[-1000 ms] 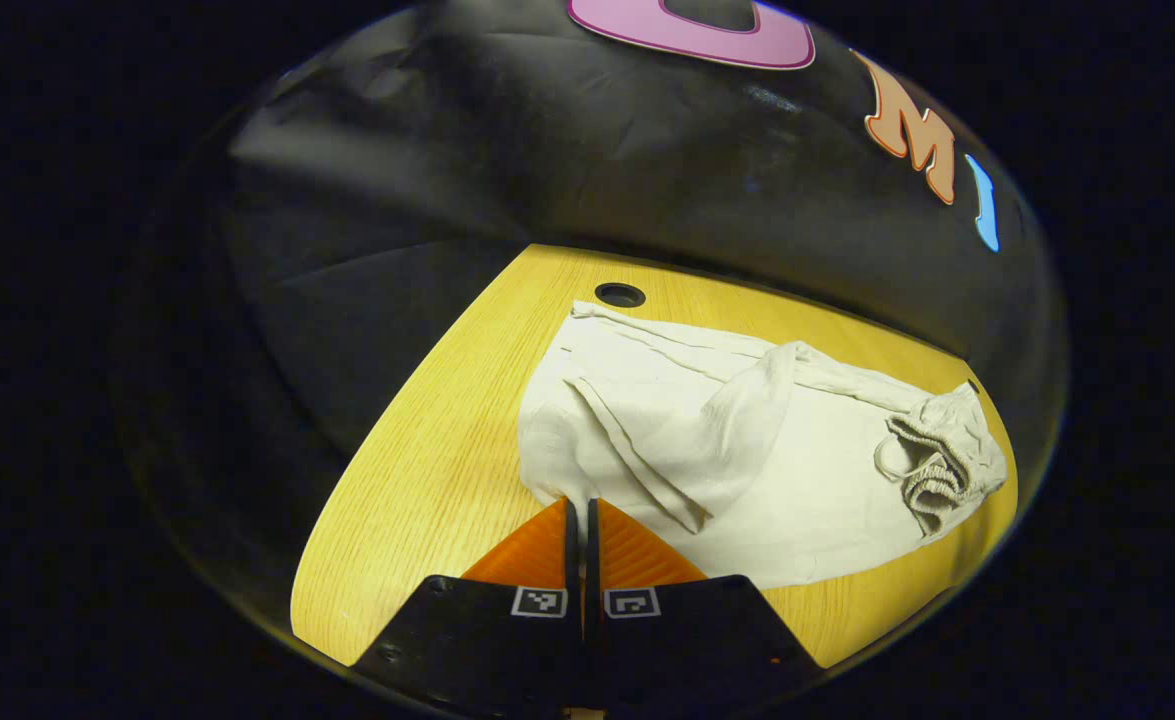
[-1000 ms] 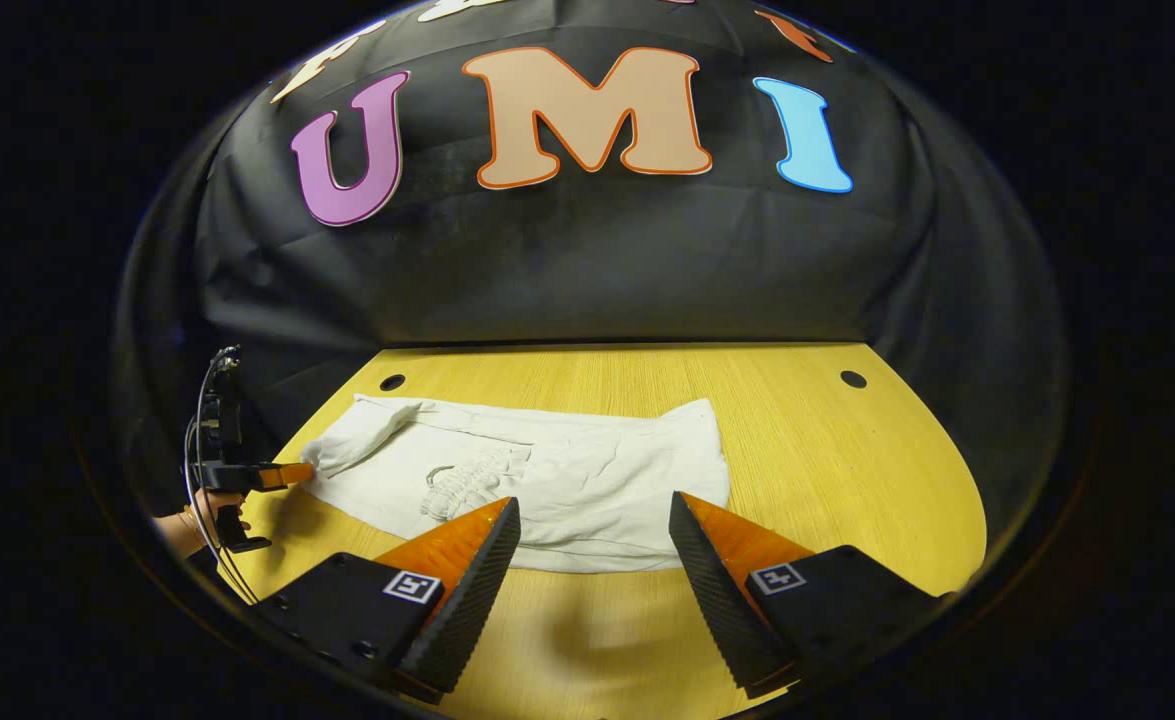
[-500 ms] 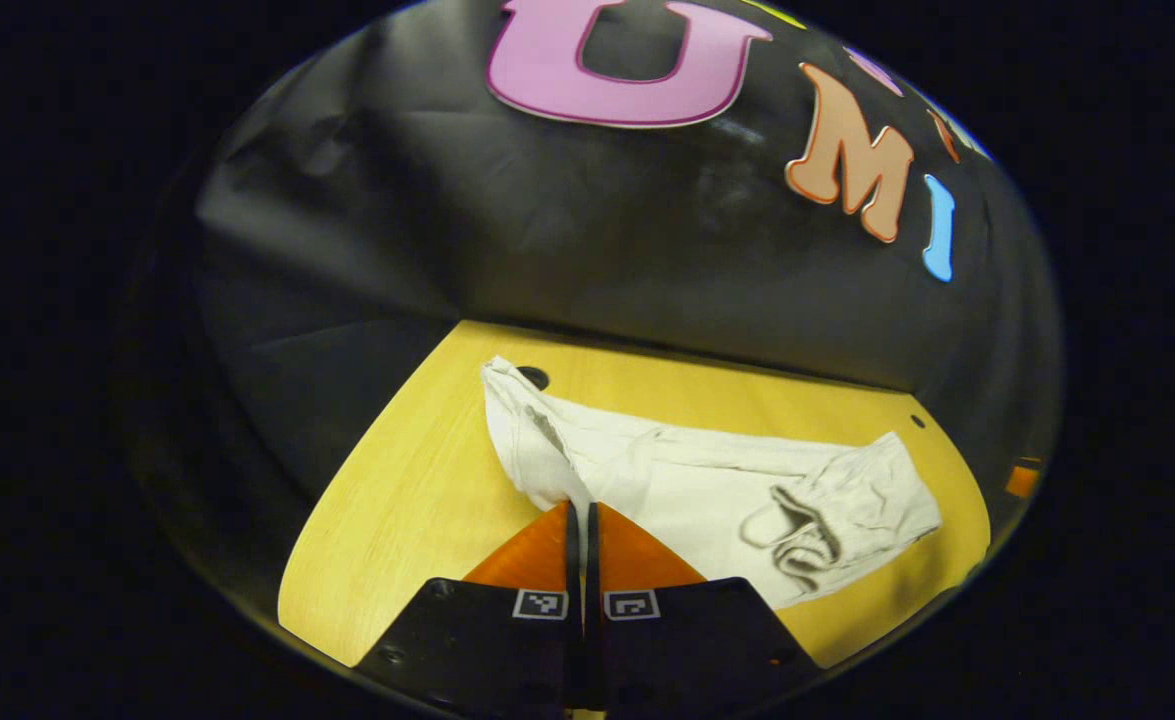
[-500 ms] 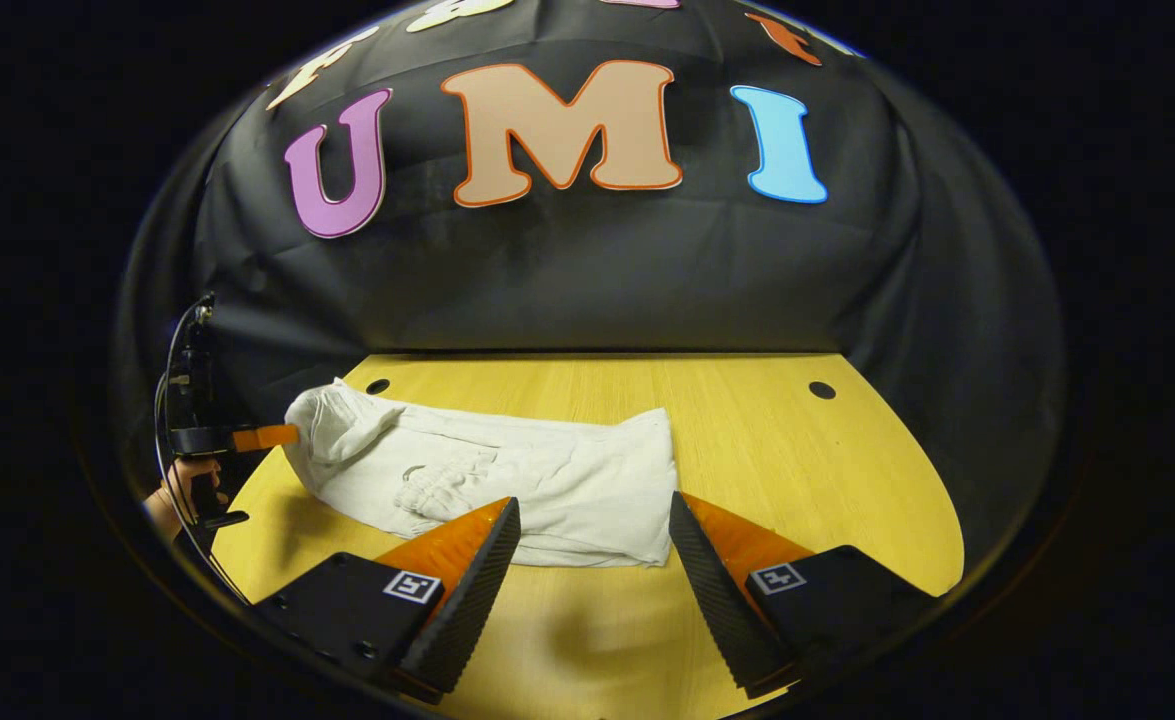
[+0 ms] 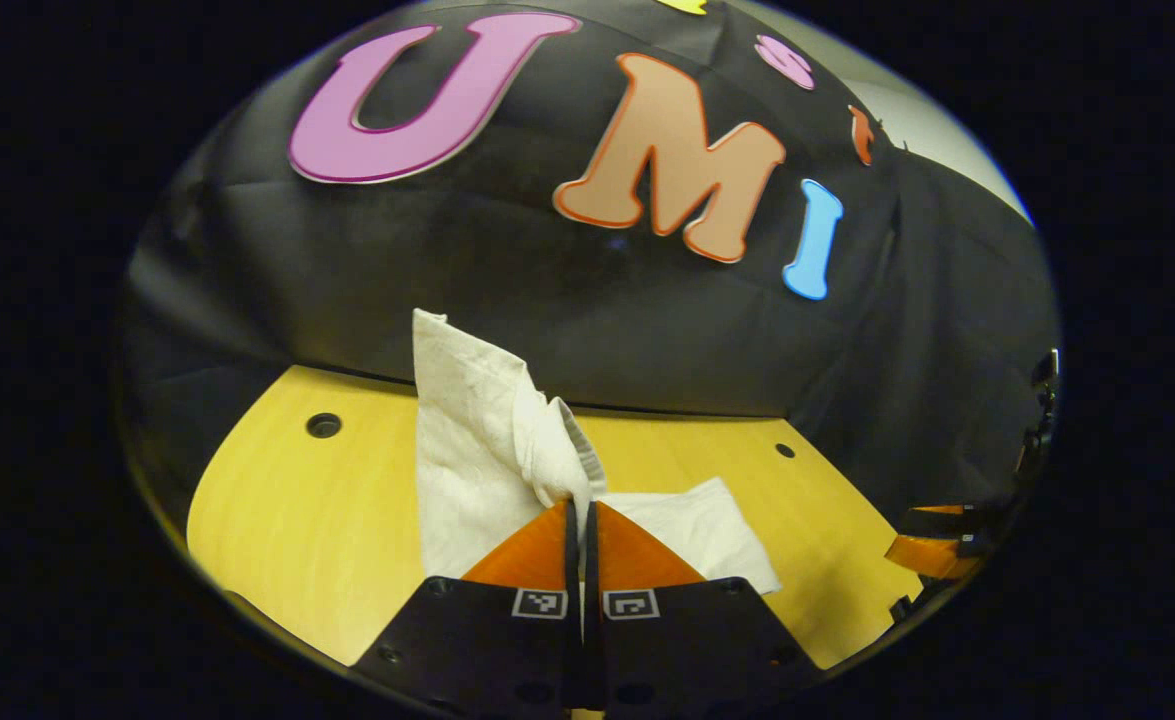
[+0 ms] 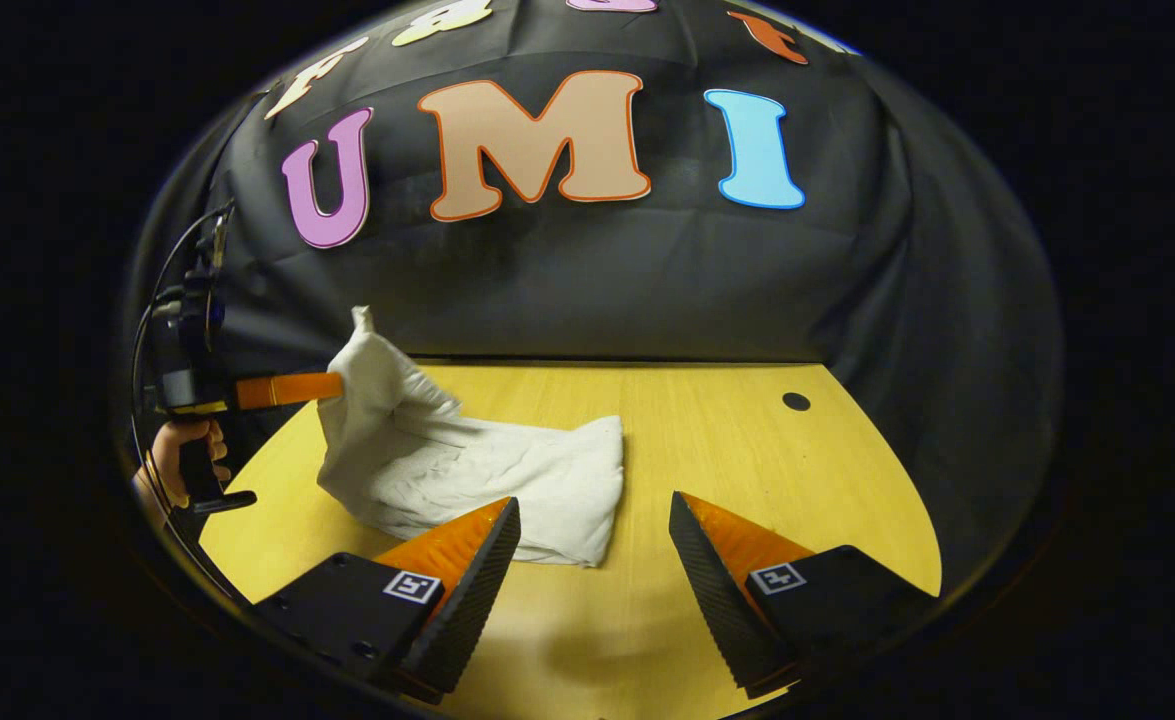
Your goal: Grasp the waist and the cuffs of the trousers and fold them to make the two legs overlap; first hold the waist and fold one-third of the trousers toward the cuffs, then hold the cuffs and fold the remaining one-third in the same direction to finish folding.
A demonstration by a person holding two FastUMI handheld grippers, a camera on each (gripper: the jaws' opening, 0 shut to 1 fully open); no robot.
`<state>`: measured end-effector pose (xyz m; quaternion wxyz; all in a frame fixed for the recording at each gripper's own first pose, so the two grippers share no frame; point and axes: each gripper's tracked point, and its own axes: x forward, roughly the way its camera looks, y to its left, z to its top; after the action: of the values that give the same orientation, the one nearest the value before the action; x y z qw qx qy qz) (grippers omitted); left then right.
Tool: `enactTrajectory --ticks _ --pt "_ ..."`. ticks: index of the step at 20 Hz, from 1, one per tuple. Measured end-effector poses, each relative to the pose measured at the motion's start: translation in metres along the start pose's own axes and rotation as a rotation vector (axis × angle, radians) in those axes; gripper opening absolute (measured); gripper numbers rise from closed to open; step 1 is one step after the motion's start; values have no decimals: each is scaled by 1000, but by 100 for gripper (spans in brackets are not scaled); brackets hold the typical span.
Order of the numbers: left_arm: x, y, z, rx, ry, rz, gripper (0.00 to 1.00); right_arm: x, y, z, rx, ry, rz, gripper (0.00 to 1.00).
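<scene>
Left gripper [image 5: 581,510], fingers clenched on a lifted end of the off-white cloth trousers [image 6: 467,470]. Right gripper [image 6: 592,520] spread wide, above the yellow wooden table [image 6: 747,450], near the trousers' folded edge.

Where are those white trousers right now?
In the right gripper view, the trousers lie left of centre on the wooden table, one end raised by the left gripper.

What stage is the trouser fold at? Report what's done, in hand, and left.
Done: the trousers lie as one narrow stack on the table, so the legs appear overlapped. In hand: the left gripper is shut on one end and holds it raised above the table, mid-fold. The right gripper hangs open, holding nothing. Left: lay the raised end down over the rest, then judge whether another third needs folding.
</scene>
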<state>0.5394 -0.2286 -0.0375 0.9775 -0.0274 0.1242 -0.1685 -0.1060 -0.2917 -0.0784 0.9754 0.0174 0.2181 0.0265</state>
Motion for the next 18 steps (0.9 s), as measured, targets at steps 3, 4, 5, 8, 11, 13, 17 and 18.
enactTrajectory --ticks 3,4,5,8,11,13,17,18 --pt "19 -54 -13 12 23 -63 0 -1 -24 -4 1 8 -6 96" --pt "24 -67 -20 19 37 -75 0 -1 -32 -5 1 8 -7 96" --pt "31 -81 -30 22 49 -81 0 -1 -39 -6 0 8 -8 96" --pt "41 -104 -71 42 120 -83 0 0 -54 -7 -3 7 -8 96" --pt "49 -115 -114 81 191 -69 0 0 -62 -10 1 11 3 96" --pt "50 -124 -139 77 240 -83 0 1 -64 -12 -2 14 9 96" --pt "54 -139 -168 1 305 -122 1 -2 -62 -16 -12 13 21 96" --pt "51 -140 -171 1 318 -121 9 -3 -60 -16 -11 12 26 96"
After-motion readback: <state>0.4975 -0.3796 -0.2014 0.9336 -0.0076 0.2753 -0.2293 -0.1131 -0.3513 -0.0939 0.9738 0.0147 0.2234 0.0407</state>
